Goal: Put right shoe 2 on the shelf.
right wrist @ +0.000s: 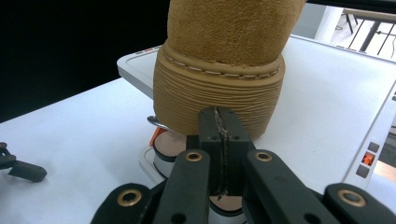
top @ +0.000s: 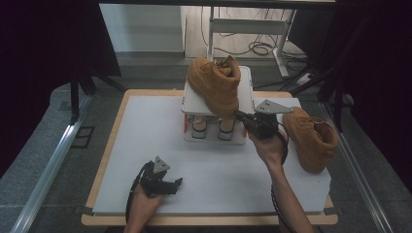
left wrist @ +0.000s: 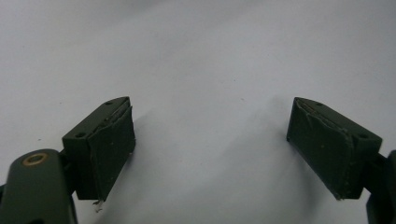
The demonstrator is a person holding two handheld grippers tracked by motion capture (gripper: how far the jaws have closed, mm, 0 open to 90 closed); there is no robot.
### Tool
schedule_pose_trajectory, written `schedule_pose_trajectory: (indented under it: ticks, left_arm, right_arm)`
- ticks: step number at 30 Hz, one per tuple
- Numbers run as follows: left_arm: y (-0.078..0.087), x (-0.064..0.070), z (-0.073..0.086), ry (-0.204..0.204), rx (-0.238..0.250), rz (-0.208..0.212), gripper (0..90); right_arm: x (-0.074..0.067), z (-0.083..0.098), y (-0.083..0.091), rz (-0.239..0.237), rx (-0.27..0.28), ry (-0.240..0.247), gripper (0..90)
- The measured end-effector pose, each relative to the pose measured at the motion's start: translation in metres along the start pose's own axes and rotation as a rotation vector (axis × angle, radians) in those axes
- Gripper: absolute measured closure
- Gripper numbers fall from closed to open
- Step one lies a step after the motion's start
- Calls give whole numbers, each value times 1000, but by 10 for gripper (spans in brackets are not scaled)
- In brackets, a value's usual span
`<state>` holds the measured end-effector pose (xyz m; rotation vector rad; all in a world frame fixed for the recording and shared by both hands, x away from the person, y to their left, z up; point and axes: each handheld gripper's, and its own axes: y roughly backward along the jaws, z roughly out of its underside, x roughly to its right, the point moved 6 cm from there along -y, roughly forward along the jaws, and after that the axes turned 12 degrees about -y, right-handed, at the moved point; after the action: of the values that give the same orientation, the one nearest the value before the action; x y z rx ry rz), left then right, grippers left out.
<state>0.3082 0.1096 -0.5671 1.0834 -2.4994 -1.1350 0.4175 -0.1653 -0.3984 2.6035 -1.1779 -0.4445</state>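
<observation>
Right gripper point(right wrist: 219, 121) jaws pressed together, empty, at heel of tan suede boot point(top: 214, 85) on white rack point(top: 248, 80); left gripper point(top: 163, 184) wide apart.

A raised stand point(top: 194, 103) is set at the far middle of the table point(top: 145, 145). One boot point(top: 214, 85) is stood on the stand, heel end toward the near edge. A second boot point(top: 311, 138) is laid on the table, right of the stand. The right tool point(top: 241, 116) is placed just before the first boot's heel. The left tool point(top: 176, 183) is rested near the table's front edge, well apart from the stand.
</observation>
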Motion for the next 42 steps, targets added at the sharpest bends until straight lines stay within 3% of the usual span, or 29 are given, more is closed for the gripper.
schedule_pose_trajectory:
  ticks: [9, 28, 42]
  left_arm:
    - [0, 0, 0, 0, 0, 0, 149]
    - [0, 0, 0, 2, 2, 1, 150]
    - [0, 0, 0, 2, 4, 0, 150]
  right_arm:
    - [-6, -1, -6, -19, 0, 15, 899]
    - [-35, -7, -42, -82, -24, 41, 900]
    - [-52, -10, -64, -88, -28, 70, 900]
